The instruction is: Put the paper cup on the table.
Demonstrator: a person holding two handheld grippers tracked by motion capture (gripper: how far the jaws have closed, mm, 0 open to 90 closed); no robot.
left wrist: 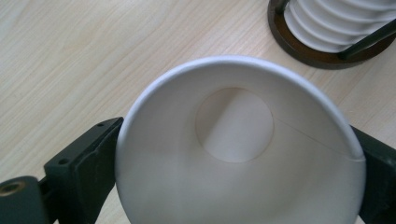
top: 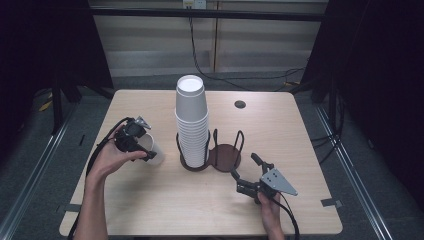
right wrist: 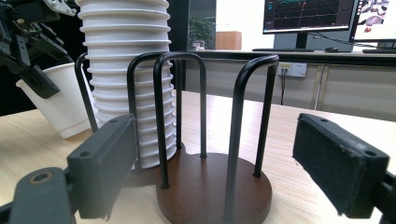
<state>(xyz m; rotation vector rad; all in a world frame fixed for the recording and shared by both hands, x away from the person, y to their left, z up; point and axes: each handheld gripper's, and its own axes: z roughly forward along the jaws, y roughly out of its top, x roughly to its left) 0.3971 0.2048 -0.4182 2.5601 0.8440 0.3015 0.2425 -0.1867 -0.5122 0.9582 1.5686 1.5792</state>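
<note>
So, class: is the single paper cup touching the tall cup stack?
Apart. The right gripper view shows the single paper cup left of the cup stack, with a dark gap between them.

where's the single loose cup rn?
High view: the loose cup sits on the table's left side between the left gripper fingers, just left of the cup stack.

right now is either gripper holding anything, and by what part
The left gripper has a single white paper cup between its jaws at the rim end, though its grip looks loose. The right gripper is open and holds nothing.
</note>
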